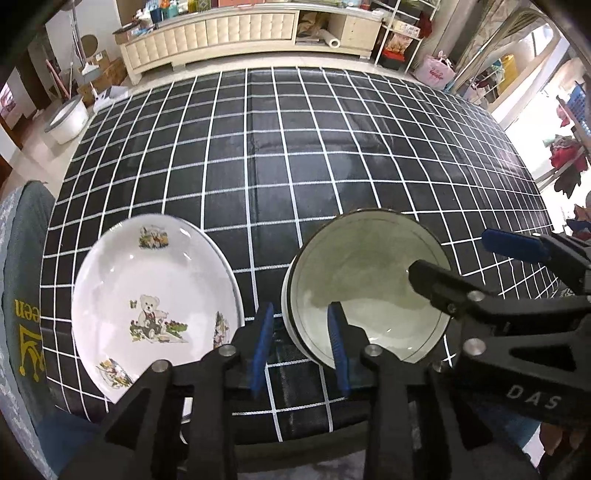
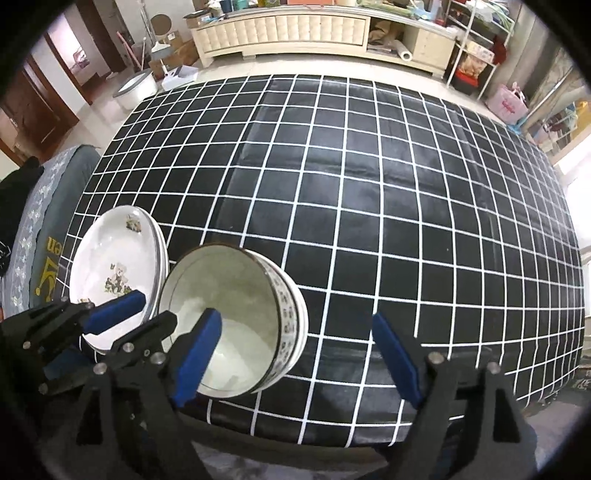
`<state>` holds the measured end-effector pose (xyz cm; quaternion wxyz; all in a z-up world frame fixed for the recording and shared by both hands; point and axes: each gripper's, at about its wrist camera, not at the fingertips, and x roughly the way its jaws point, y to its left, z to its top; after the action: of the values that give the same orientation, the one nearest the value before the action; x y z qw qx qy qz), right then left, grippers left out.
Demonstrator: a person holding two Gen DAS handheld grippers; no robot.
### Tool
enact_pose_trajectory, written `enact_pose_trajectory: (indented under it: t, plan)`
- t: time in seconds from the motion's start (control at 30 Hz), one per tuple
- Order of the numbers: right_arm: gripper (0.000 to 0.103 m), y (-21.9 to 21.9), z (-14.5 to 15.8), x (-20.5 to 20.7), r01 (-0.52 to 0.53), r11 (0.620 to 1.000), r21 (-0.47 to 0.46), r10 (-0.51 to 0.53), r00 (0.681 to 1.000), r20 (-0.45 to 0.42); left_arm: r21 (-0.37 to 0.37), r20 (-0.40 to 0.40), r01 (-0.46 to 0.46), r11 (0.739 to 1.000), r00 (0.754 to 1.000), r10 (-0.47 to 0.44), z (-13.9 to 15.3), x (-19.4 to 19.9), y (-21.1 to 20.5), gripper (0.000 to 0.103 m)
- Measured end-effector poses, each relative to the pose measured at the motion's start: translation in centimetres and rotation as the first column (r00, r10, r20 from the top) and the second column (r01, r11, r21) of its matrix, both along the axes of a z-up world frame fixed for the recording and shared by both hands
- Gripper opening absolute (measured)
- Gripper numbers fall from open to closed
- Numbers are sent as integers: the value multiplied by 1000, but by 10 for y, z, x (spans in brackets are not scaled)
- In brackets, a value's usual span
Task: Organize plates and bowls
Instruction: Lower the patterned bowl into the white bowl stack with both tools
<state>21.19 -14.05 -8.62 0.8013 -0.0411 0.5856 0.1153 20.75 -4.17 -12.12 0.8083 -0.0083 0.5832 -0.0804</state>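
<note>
Left wrist view: black tablecloth with white grid lines (image 1: 295, 166) fills most of the frame. Lower left, white oval ceramic plate with teddy-bear print (image 1: 155, 295) lies flat on the cloth near its front edge. Lower centre-right, stack of white round ceramic bowls with dark rim line (image 1: 369, 280) stands upright just beside the plate, narrow gap between them. Left gripper (image 1: 301, 350), black with blue pads, bottom centre: its jaws straddle the near-left rim of the bowl stack, one pad outside the wall, one inside; pads look slightly off the rim, so parted and not clamped. Right gripper (image 1: 469, 254) enters from the right edge, one finger over the bowl interior, the other outside past the right rim, jaws wide apart. Cream-coloured low cabinet (image 1: 229, 33) along the top; white basin (image 1: 68, 118) on the floor upper left.

Right wrist view: bowl stack (image 2: 229, 325) lower left-centre, patterned band visible on the outer walls, at least two bowls nested. Plate (image 2: 114, 269) to its left, looks like more than one plate stacked. Right gripper (image 2: 295, 354) at the bottom, jaws spread wide: left pad inside the bowl, right pad well clear over the grid cloth (image 2: 369, 184), gripping nothing. Left gripper (image 2: 125, 317) comes in from the lower left at the bowl's left rim; contact cannot be told here.
</note>
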Motion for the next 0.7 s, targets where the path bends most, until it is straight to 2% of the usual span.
enact_pose_trajectory:
  t: [0.07, 0.13, 0.37, 0.57, 0.7]
  plan:
    - [87, 0, -1, 0, 7, 1000, 3, -7, 1000, -1, 4, 9, 11, 1000, 1000, -11, 3, 0, -3, 29]
    - [87, -1, -2, 2, 14, 1000, 8, -14, 1000, 2, 11, 19, 14, 1000, 1000, -15, 5, 0, -4, 35]
    - [88, -13, -15, 11, 39, 999, 25, -38, 999, -25, -12, 15, -14, 1000, 1000, 15, 2, 5, 7, 35]
    - [88, -28, -41, 18, 89, 996, 32, -86, 994, -73, 9, 5, -5, 1000, 1000, 5, -11, 12, 4, 35]
    - [89, -40, -50, 20, 140, 986, 86, -130, 985, -114, 6, -9, 2, 1000, 1000, -2, -21, 16, 2, 35]
